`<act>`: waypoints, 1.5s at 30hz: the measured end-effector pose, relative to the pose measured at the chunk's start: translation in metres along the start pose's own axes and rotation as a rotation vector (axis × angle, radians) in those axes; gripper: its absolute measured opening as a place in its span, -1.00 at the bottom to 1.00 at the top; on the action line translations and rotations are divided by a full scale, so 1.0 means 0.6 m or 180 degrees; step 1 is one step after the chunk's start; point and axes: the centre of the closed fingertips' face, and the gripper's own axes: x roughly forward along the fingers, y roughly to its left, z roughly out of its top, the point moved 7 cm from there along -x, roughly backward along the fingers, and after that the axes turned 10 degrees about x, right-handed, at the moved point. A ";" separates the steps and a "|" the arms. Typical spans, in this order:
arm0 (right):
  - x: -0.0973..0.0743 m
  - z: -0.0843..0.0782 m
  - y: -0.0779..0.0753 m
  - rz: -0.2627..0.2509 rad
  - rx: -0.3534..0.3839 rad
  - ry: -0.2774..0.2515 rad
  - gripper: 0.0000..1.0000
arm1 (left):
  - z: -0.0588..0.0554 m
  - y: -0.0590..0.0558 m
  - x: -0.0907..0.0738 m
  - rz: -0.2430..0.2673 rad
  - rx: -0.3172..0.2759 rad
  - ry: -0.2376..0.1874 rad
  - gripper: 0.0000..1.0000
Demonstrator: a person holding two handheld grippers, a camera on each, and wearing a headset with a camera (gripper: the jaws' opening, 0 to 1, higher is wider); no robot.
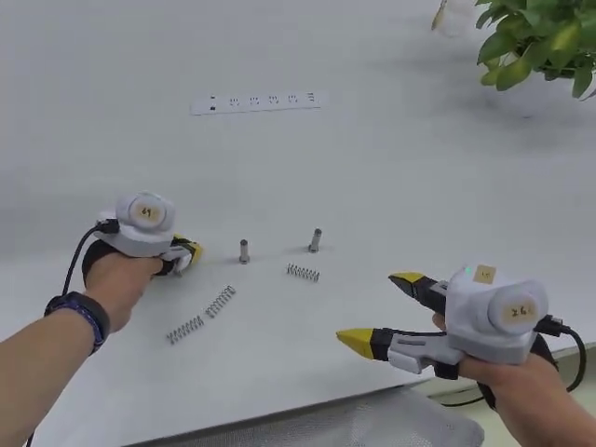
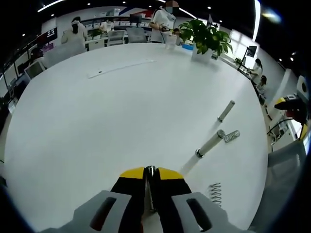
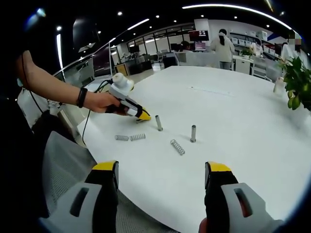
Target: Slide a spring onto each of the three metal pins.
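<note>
One wide white table (image 1: pixel 391 177) carries the whole job, the parts grouped toward its near side within easy reach of both tools. A potted plant (image 1: pixel 535 42) and a power strip (image 1: pixel 256 102) sit well back, clear of the work.

Low over the tabletop just beside the left pin (image 1: pixel 244 251), the left gripper (image 1: pixel 186 251) has its jaws pressed together. In the left gripper view a thin silvery shaft, seemingly the third pin (image 2: pixel 151 187), is pinched between them, though the angle is too tight to be sure. Such a hold would steady it to take a spring.

Near the table's front edge the right gripper (image 1: pixel 382 312) hangs with jaws spread wide and nothing between them, likely ready to pick up a spring.

All the springs lie flat and loose. The lone spring (image 1: pixel 303 272) rests near the foot of the right pin (image 1: pixel 316 240). The middle spring (image 1: pixel 221 301) and the near spring (image 1: pixel 185 329) lie almost end to end, closer to the person. Both free pins stand upright and apart, leaving room for jaws to come between them.

By count: one table, one plant, one power strip, two grippers, three springs, and two standing pins plus the one apparently held. No pin wears a spring yet.
</note>
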 end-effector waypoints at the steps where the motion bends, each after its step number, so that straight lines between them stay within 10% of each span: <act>1: 0.000 0.000 0.000 -0.0001 -0.0002 0.0001 0.42 | 0.000 0.000 0.000 0.0003 -0.0002 0.0006 -0.99; 45: 0.004 0.001 0.000 0.0040 0.0001 -0.0059 0.42 | 0.005 0.010 -0.076 0.0167 -0.0014 -0.0058 -1.00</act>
